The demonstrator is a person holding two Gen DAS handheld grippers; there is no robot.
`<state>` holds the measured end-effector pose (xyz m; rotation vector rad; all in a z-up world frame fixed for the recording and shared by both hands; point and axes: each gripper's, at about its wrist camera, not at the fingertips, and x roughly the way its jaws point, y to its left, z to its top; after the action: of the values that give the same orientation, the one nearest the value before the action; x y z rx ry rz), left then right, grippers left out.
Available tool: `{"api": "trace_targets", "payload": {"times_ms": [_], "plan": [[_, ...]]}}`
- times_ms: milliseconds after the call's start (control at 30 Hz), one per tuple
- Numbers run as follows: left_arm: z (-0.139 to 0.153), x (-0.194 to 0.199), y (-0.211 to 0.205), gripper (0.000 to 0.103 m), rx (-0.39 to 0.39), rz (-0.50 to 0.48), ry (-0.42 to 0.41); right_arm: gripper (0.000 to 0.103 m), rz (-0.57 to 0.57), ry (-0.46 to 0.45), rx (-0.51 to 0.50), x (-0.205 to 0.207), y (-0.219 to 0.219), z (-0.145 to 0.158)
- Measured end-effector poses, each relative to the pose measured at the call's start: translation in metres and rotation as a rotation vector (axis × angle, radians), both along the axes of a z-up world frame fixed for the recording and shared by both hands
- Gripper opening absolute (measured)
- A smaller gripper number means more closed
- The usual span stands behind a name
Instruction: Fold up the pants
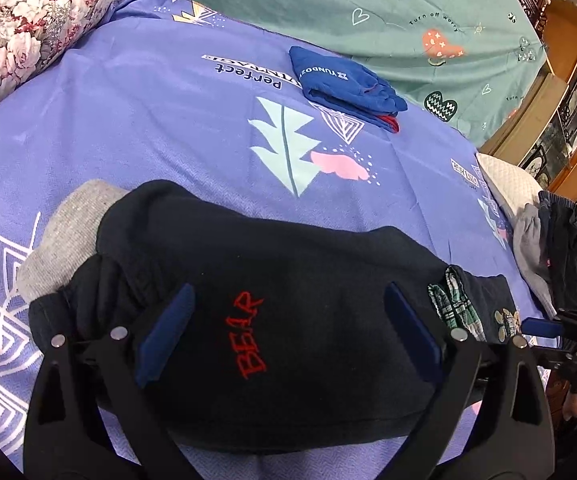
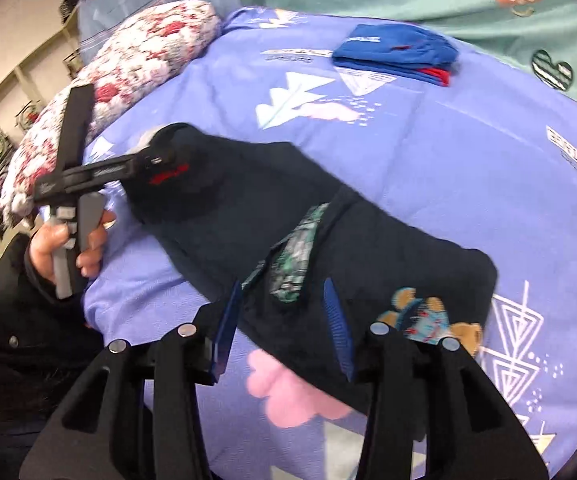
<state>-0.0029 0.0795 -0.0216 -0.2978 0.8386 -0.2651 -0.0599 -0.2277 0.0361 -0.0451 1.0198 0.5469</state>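
The black pants [image 1: 296, 248] lie folded on the purple sheet [image 1: 148, 120], red "BEAR" lettering [image 1: 250, 336] facing up, grey lining [image 1: 76, 236] showing at the left end and plaid lining [image 1: 454, 304] at the right. My left gripper [image 1: 288, 328] hovers over the lettered end, open wide, its blue pads [image 1: 168, 332] either side of the lettering. In the right wrist view the pants [image 2: 368, 232] stretch across the bed, and a hand [image 2: 48, 240] holds the left gripper [image 2: 156, 160] at their far end. My right gripper [image 2: 284, 320] stands open over the near end beside a bear patch [image 2: 420, 316]; nothing is pinched.
A folded blue garment [image 1: 348, 84] sits further back on the purple sheet. A floral pillow [image 1: 28, 28] lies at the left, a green sheet [image 1: 408, 8] behind. A pile of dark and grey clothes [image 1: 560, 248] and a white pillow [image 1: 508, 184] are at the right edge, by a wooden cabinet [image 1: 560, 92].
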Motion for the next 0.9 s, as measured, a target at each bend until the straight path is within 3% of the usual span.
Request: {"api": "trace_targets", "payload": {"times_ms": [133, 200, 233, 267, 467, 633, 733, 800, 900], "plan": [[-0.001, 0.000, 0.000, 0.097, 0.004, 0.000, 0.001, 0.043, 0.020, 0.107, -0.011, 0.019, 0.013, -0.040], [-0.001, 0.001, 0.000, 0.097, 0.008, -0.001, 0.003, 0.040, 0.012, 0.118, -0.031, 0.024, 0.017, -0.053], [-0.001, 0.000, 0.000, 0.097, 0.008, -0.001, 0.004, 0.034, 0.006, 0.107, -0.016, 0.024, 0.015, -0.050], [-0.001, 0.000, 0.000, 0.097, 0.005, -0.002, 0.003, 0.011, 0.014, 0.117, 0.013, 0.025, 0.013, -0.048], [-0.003, 0.002, 0.000, 0.097, -0.001, -0.001, 0.007, 0.011, 0.052, 0.030, 0.043, 0.009, 0.015, -0.008], [-0.003, 0.002, 0.000, 0.097, -0.001, -0.002, 0.006, 0.015, 0.116, 0.097, -0.030, 0.004, 0.038, -0.042], [-0.003, 0.002, 0.000, 0.097, -0.001, -0.002, 0.007, 0.025, 0.120, 0.070, -0.042, -0.001, 0.040, -0.045], [-0.003, 0.003, 0.000, 0.097, -0.001, -0.003, 0.009, 0.044, 0.120, 0.043, -0.062, -0.004, 0.041, -0.040], [-0.003, 0.002, 0.000, 0.097, -0.003, -0.003, 0.006, 0.046, 0.112, 0.046, -0.120, -0.003, 0.048, -0.048]]}}
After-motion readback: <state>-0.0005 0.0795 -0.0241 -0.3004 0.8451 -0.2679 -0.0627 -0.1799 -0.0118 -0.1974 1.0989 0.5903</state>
